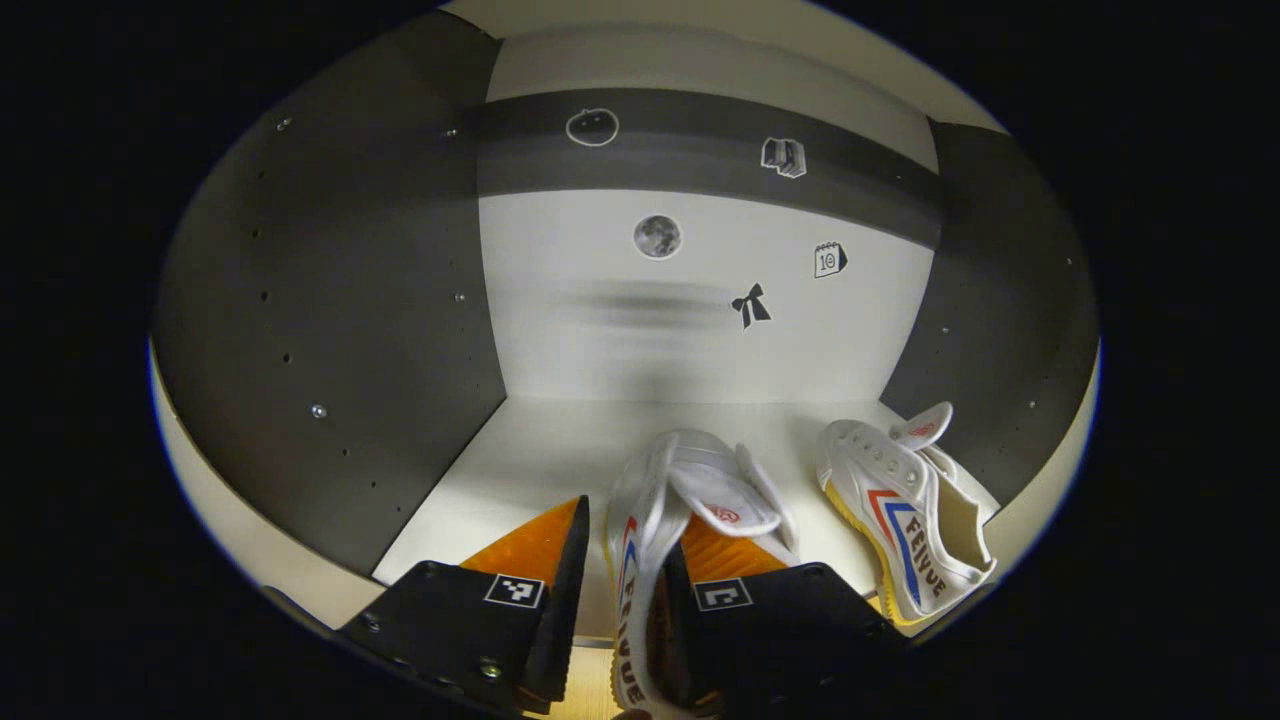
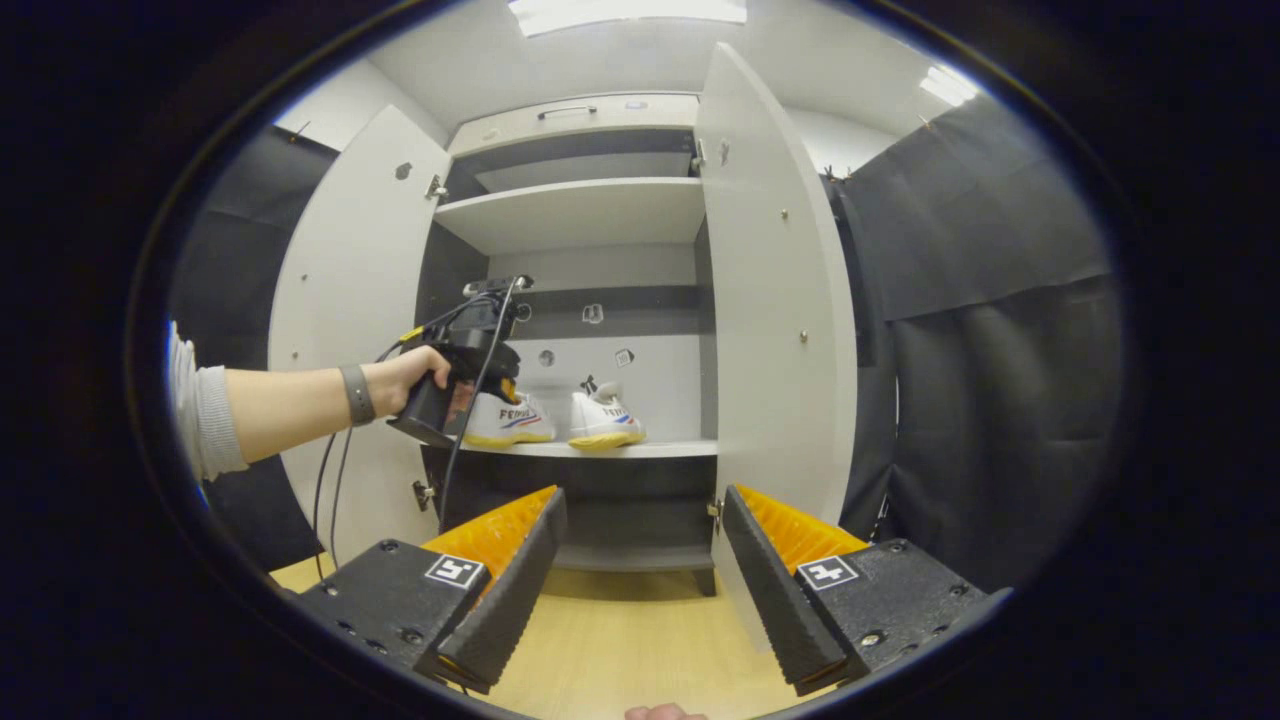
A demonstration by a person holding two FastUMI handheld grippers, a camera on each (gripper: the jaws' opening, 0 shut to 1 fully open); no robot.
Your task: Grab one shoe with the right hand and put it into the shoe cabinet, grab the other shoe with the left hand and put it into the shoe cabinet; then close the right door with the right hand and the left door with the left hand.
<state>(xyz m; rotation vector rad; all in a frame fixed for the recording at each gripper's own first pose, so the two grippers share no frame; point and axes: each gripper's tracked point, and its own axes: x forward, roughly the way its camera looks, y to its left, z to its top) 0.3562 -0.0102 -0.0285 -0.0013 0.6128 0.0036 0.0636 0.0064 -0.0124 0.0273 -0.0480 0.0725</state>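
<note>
Left gripper view has the left gripper (image 1: 622, 585) with its fingers apart on either side of the near wall of one shoe (image 1: 680, 520), though firm pinching cannot be told; this shoe lies on the shelf (image 1: 520, 450) with its long axis running away from the camera, toe toward the back panel. Just right of it the other shoe (image 1: 905, 510) rests tilted, toe also inward. Right gripper view shows its own right gripper (image 2: 645, 575) with fingers spread wide and holding nothing, well back from the shoe cabinet (image 2: 580, 215), both doors standing open, and a hand (image 2: 405, 380) holding the left gripper at the shelf
</note>
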